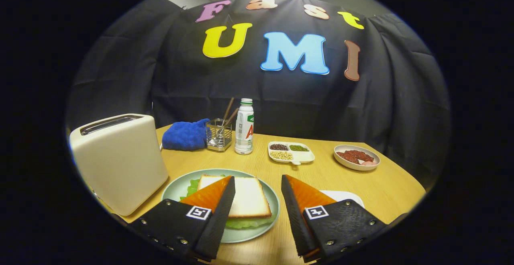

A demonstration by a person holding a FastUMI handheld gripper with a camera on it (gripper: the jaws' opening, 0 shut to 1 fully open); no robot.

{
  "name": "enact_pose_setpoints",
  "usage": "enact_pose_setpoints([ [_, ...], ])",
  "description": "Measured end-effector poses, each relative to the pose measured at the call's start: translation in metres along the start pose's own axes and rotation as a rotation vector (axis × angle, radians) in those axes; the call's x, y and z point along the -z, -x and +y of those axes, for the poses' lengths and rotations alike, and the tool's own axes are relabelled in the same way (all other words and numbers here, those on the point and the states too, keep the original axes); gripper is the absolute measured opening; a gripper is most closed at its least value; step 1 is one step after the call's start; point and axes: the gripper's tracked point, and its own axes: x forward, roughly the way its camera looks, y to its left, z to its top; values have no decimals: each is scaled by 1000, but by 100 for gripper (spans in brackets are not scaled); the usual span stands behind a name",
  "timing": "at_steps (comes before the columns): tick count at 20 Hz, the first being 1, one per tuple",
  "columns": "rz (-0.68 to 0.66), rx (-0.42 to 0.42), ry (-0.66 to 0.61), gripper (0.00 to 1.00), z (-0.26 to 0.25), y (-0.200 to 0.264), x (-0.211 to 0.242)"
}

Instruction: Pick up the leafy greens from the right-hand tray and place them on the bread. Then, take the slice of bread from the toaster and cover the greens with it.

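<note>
Gripper view: fingers [257, 200] apart, empty, over bread [249, 196] atop greens [245, 223]; soft and light, pinch gently at edges.

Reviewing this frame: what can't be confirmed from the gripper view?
- Bottom slice under the greens: hidden by the top bread slice on the green plate.
- Toaster slot contents: hidden by its rim.
- White tray: mostly hidden by a finger of the open gripper.
- Sectioned dish contents: too small.
</note>
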Motion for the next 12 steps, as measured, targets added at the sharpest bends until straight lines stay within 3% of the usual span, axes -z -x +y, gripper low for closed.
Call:
enact_pose_setpoints([
  [7,-135,26,-98,70,-25,25,-33],
  [12,-172,67,-96,70,-53,46,-43],
])
